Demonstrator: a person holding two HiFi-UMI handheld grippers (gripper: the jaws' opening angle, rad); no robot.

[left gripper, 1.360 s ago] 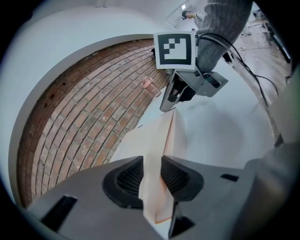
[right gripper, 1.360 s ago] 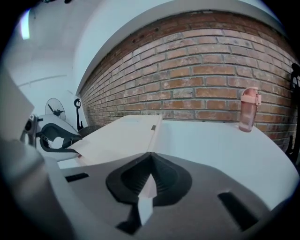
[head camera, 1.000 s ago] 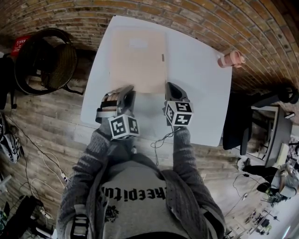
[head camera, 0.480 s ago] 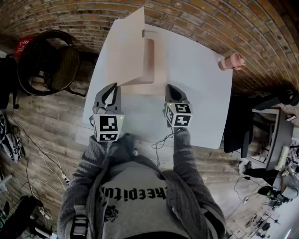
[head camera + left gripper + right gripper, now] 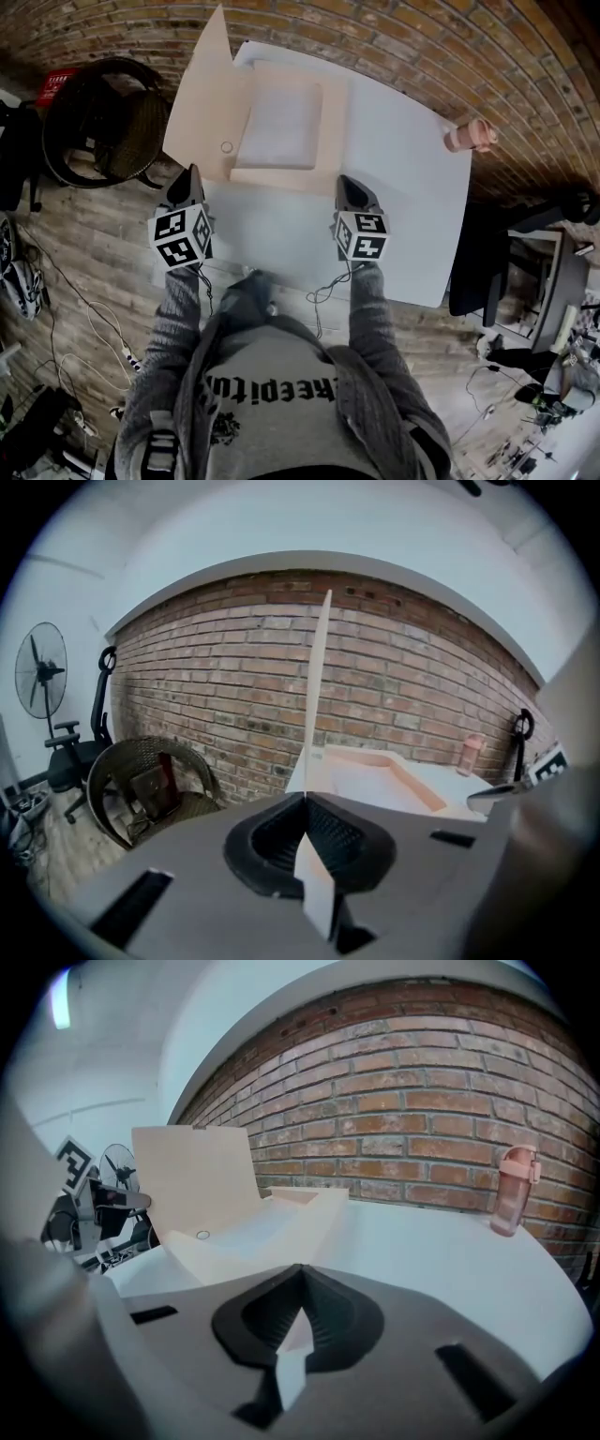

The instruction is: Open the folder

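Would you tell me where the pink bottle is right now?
In the head view, the bottle stands at the table's far right corner, near the brick wall, well right of the folder.

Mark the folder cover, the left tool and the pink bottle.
folder cover [image 5: 208,103], head view, middle of the raised flap.
left tool [image 5: 190,172], head view, tip shut on the cover's edge.
pink bottle [image 5: 469,137], head view, its body.

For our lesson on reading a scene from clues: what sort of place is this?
Probably a workshop or lab office: bare brick wall, white table, office chair, and cables strewn across the wooden floor.
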